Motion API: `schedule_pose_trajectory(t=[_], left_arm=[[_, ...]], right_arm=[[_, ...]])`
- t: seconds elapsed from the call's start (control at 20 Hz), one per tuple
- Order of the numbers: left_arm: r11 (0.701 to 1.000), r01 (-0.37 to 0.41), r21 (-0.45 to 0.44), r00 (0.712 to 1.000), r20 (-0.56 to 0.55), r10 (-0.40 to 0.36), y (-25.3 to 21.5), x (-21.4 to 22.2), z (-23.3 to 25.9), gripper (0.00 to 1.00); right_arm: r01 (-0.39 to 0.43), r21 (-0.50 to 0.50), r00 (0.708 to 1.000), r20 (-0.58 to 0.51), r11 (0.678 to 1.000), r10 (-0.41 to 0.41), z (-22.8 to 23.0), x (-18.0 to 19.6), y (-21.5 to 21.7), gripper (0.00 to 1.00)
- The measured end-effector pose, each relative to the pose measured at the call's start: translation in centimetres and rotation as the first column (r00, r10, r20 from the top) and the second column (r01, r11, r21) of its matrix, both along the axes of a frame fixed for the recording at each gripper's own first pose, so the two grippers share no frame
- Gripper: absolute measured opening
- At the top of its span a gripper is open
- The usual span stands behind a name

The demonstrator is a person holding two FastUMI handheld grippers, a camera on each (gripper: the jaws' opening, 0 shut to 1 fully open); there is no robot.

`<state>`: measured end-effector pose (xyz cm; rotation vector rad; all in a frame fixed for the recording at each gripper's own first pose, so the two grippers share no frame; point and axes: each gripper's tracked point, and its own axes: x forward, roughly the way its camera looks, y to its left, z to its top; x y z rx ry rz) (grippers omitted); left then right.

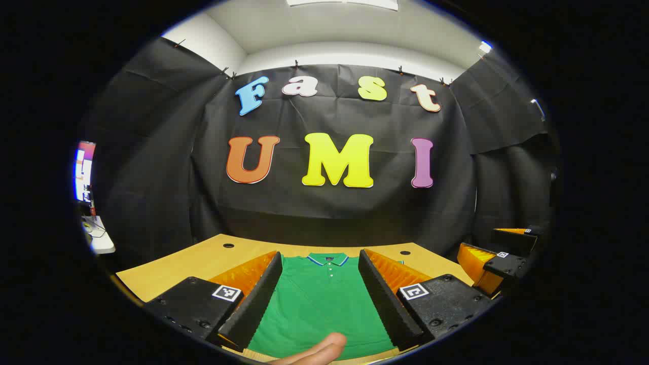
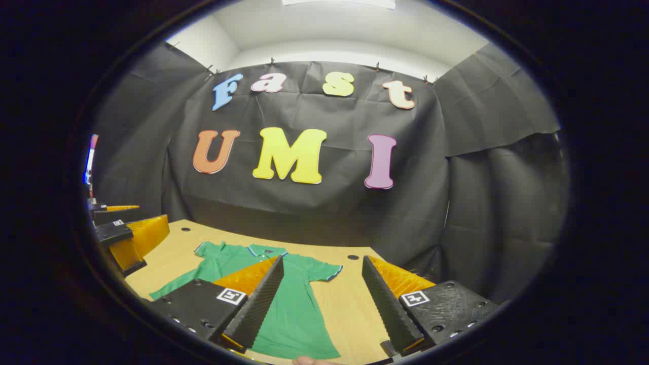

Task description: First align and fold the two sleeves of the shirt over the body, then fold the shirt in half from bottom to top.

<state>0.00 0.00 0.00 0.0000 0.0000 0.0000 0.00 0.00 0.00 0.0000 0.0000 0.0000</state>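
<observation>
A ceiling light panel (image 1: 342,3) lit the booth evenly from above, leaving the counter (image 1: 192,261) bright and shadows soft. Fisheye distortion bent the walls and counter edges toward each rim. Both views were sharp, though a fingertip (image 1: 317,350) at the bottom edge blurred.

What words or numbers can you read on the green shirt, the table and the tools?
Shirt: no words or numbers to read.
Table: none.
Square tags on the left tool and the right tool: black-and-white patterns, no words.
Screen at the edge: too blurred to read.
</observation>
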Motion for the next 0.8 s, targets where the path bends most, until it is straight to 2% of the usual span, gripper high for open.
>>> schedule_pose_trajectory(t=[0.25,0.3,0.75,0.8], left_arm=[[0.999,-0.031,-0.010,0.999,-0.021,0.031,1.2,0.4,-0.4,0.97],[0.999,-0.034,-0.012,0.999,-0.026,0.034,1.2,0.5,-0.5,0.97],[0.999,-0.050,-0.022,0.997,-0.053,0.049,1.8,0.7,-1.1,0.97],[0.999,-0.050,-0.021,0.997,-0.054,0.049,1.8,0.8,-1.1,0.97]], right_arm=[[-0.001,-0.012,1.000,-0.009,1.000,0.001,-0.5,0.2,0.1,0.95],[0.002,-0.012,1.000,-0.011,1.000,-0.002,-0.5,0.3,0.0,0.97],[0.002,-0.007,0.999,-0.047,1.000,-0.002,-1.4,0.7,0.1,0.95],[0.001,-0.006,0.999,-0.047,1.000,-0.001,-1.4,0.7,0.2,0.97]])
